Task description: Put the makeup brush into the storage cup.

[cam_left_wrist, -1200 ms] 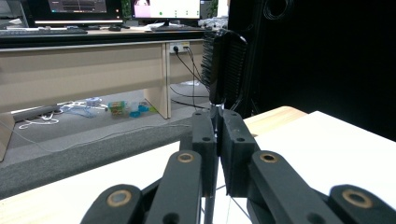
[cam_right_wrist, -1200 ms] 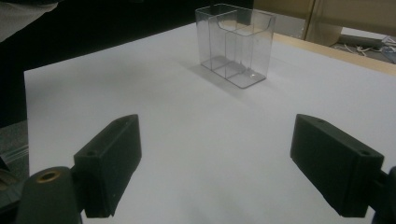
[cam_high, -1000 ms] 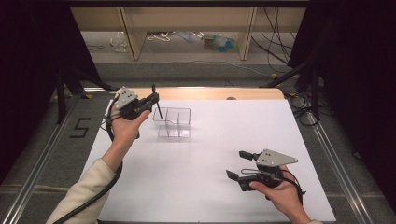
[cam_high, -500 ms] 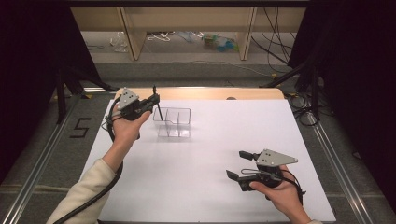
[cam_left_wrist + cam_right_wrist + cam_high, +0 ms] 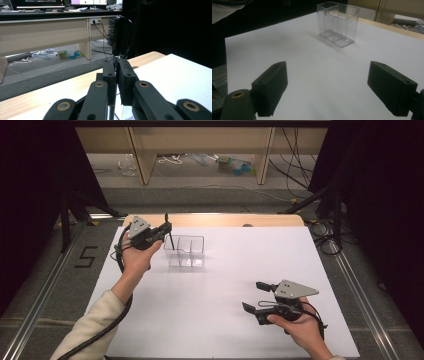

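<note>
A clear plastic box (image 5: 186, 251) with compartments stands on the white tabletop (image 5: 225, 330), back left of centre. My left gripper (image 5: 167, 227) hovers just left of it, shut on a thin black tool (image 5: 170, 239) that hangs with its lower end at the box's left rim. In the left gripper view the jaws (image 5: 116, 65) pinch the tool's stem, and its ribbed black head (image 5: 121, 35) sticks up above them. My right gripper (image 5: 256, 296) rests low at the front right, open with nothing in it. Its view looks between the open jaws (image 5: 328, 70) toward the box (image 5: 338, 23).
A wooden strip (image 5: 215, 220) runs along the table's far edge. Beyond it lie a floor with cables and small clutter (image 5: 235, 165) and a wooden bench. Metal rails flank the table, and a "5" (image 5: 86, 256) is marked at the left.
</note>
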Demonstrator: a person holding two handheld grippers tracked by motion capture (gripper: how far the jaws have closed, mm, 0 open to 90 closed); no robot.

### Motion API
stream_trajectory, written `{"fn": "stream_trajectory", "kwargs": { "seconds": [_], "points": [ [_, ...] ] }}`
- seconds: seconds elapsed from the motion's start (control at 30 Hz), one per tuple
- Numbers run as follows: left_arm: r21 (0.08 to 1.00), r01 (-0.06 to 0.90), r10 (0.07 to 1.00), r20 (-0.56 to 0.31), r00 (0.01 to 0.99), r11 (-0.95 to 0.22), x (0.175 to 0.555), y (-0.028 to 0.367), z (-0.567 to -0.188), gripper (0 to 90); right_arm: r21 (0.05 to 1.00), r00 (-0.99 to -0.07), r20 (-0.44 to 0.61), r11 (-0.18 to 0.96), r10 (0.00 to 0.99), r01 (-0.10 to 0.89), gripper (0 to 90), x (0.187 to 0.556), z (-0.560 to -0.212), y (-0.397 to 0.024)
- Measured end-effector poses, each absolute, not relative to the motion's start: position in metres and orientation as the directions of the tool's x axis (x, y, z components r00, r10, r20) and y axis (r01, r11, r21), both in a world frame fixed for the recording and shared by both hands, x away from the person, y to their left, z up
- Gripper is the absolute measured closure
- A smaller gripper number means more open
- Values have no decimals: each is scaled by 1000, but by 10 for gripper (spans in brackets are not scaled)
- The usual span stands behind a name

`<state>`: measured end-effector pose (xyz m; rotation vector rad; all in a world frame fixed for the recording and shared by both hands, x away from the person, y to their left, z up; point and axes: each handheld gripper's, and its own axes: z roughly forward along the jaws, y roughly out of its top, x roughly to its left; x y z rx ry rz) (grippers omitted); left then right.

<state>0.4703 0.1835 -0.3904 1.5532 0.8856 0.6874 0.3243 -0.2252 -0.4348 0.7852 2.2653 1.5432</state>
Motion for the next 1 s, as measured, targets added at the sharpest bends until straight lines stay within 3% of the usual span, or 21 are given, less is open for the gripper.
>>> {"fn": "stream_trajectory", "kwargs": {
  "seconds": [1.0],
  "points": [
    [981, 182, 838, -37, 544, -74, 473, 181, -402, 848, 921, -810, 66, 278, 583, 274, 175, 324, -435, -225]
  ]
}}
